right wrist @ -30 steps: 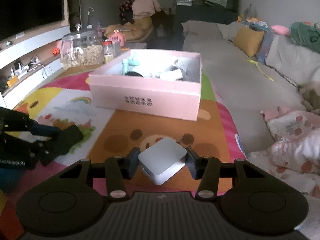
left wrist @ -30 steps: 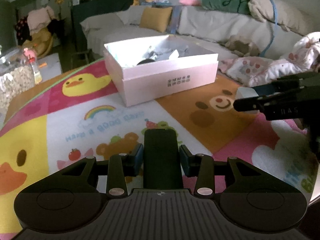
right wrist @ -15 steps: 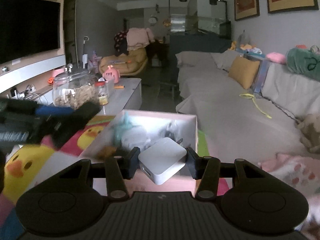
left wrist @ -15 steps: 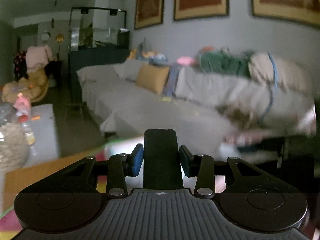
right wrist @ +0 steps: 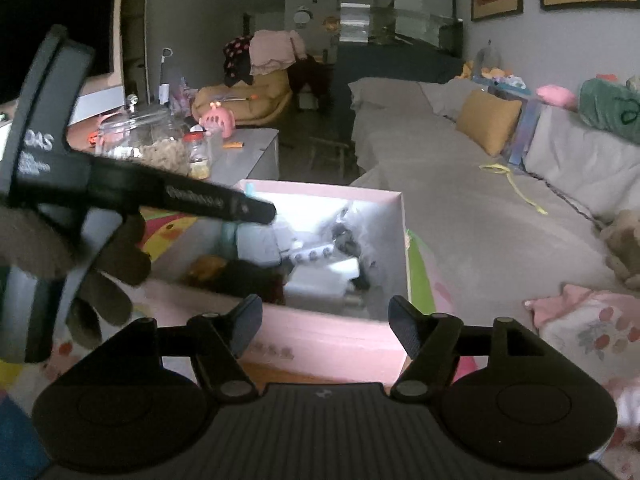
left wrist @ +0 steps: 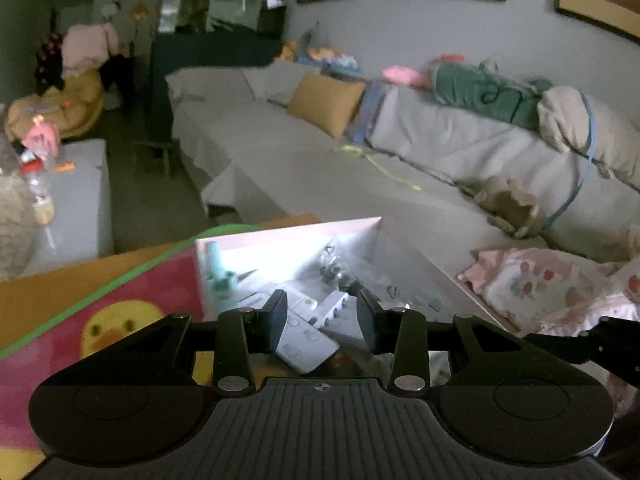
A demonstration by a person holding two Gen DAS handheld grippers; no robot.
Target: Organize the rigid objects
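Above pink box [right wrist: 320, 340], left tongs [right wrist: 256, 213] lettering blurred

A: Pink box [right wrist: 320, 340]: matt cardboard, smooth walls, white inside. White remote [left wrist: 304, 344]: smooth plastic, slight sheen.

B: Right tool [right wrist: 324, 328]: matt black plastic, ribbed housing, textured pads (metal pivot pins). Left tool [left wrist: 322, 320]: same finish.

A: Play mat [left wrist: 100, 312]: printed, smooth. Sofa cover [left wrist: 304, 168]: grey matt cloth. Jar [right wrist: 156, 140]: clear, glossy.
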